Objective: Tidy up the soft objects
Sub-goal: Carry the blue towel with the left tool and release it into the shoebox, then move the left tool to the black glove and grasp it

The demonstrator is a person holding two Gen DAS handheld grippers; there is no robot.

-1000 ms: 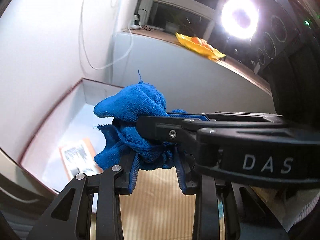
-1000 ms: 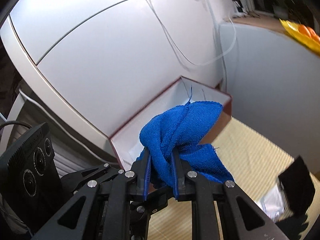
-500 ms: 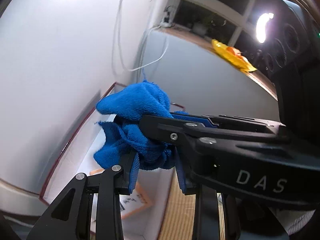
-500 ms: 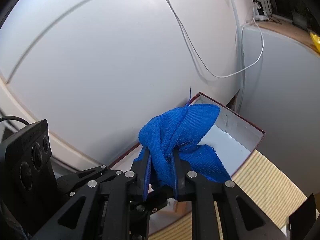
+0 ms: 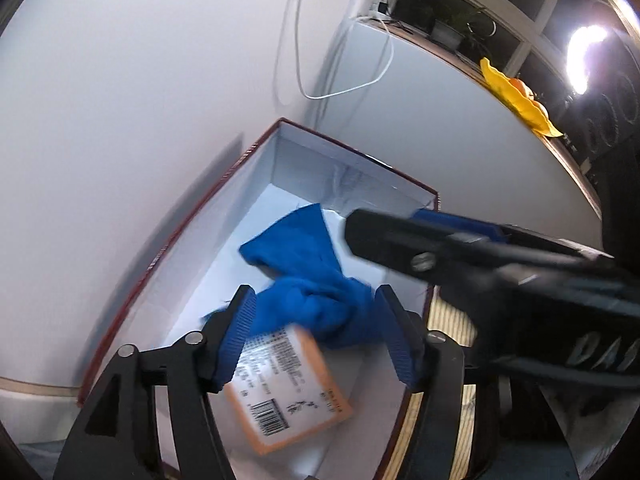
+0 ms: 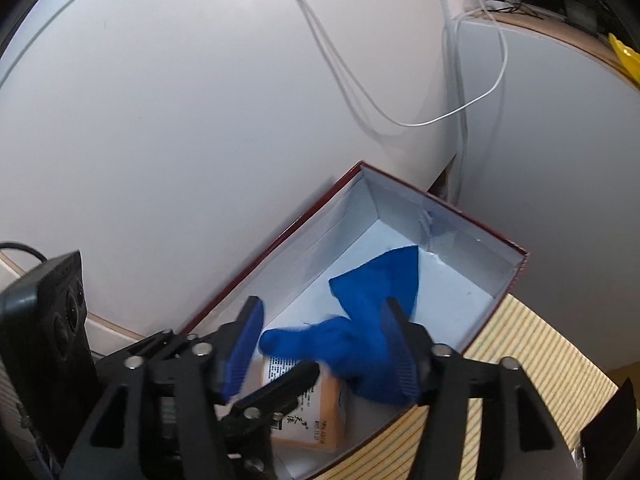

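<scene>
The blue cloth point(image 5: 316, 280) lay in the box point(image 5: 168, 240), just under both grippers' jaws, which had just been opening and held nothing.

Blue cloth point(image 5: 308, 276) was motion-blurred in both wrist views; whether it touched the box point(image 5: 168, 240) floor couldn't be told. It hid the top of the orange label card point(image 5: 288, 388), whose small print was unreadable. In the right wrist view a black finger covered part of the card point(image 6: 316, 420). Box's near corner was cut off at the bottom edge.
</scene>
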